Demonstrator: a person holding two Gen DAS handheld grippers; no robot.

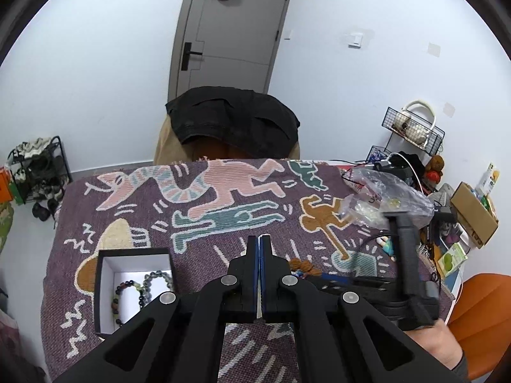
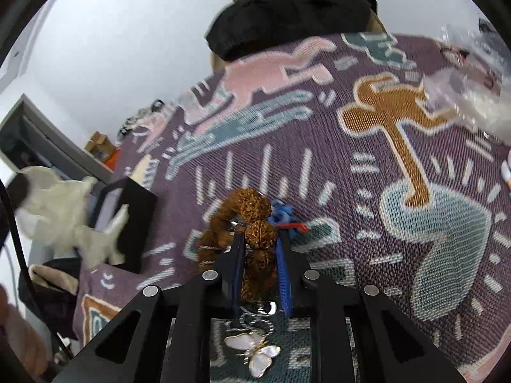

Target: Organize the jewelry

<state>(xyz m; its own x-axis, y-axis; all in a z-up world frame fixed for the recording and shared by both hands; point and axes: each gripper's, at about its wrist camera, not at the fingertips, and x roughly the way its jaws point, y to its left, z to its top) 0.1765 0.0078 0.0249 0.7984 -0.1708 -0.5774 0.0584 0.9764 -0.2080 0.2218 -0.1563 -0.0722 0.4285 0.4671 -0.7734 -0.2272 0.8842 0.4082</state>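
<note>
In the right wrist view my right gripper (image 2: pixel 259 234) is shut on a brown carved-bead bracelet (image 2: pixel 246 206) lying on the patterned purple tablecloth (image 2: pixel 351 191); one bead sits squeezed between the blue pads. A blue and red cord knot (image 2: pixel 282 215) hangs off the bracelet. A pearly butterfly piece (image 2: pixel 255 356) lies under the gripper. My left gripper (image 1: pixel 259 239) is shut on nothing above the cloth. To its left stands a black box (image 1: pixel 134 252) with a white inside, holding two bead bracelets (image 1: pixel 150 282). The brown bracelet (image 1: pixel 301 264) shows just right of the left fingers.
A crumpled clear plastic bag (image 1: pixel 383 198) lies at the table's far right, with boxes and cables (image 1: pixel 472 220) beyond it. A chair draped with a black coat (image 1: pixel 233 121) stands behind the table. A blurred white cloth-like thing (image 2: pixel 64 210) is beside the black box (image 2: pixel 137 223).
</note>
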